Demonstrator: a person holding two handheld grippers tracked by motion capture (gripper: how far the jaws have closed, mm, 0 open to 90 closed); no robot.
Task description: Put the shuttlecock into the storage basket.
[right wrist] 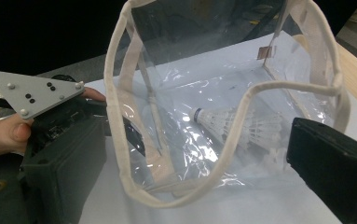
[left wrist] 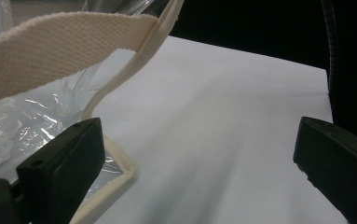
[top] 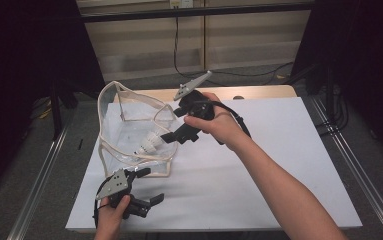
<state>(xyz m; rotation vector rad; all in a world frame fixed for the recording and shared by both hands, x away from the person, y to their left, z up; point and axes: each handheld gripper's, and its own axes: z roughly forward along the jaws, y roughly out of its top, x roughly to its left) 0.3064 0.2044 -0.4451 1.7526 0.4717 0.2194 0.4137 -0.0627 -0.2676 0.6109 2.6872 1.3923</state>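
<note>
A clear plastic bag (top: 129, 125) with cream fabric trim stands open on the left half of the white table sheet (top: 269, 165). White shuttlecocks (top: 150, 145) lie inside it. My right gripper (top: 170, 124) is open at the bag's right rim, jaws pointing into the bag. In the right gripper view the cream rim (right wrist: 234, 126) dips between the wide-apart jaws of the right gripper (right wrist: 195, 177), and a shuttlecock (right wrist: 232, 122) lies behind the plastic. My left gripper (top: 153, 185) is open just in front of the bag's near corner. Its left jaw sits beside the bag's trim (left wrist: 115, 186) in the left gripper view.
A wooden table edge (top: 259, 92) shows beyond the white sheet. Metal rails (top: 39, 175) run along both sides on the floor. Cables (top: 239, 72) lie on the floor behind the table. The sheet's right half (top: 289, 140) holds my right forearm.
</note>
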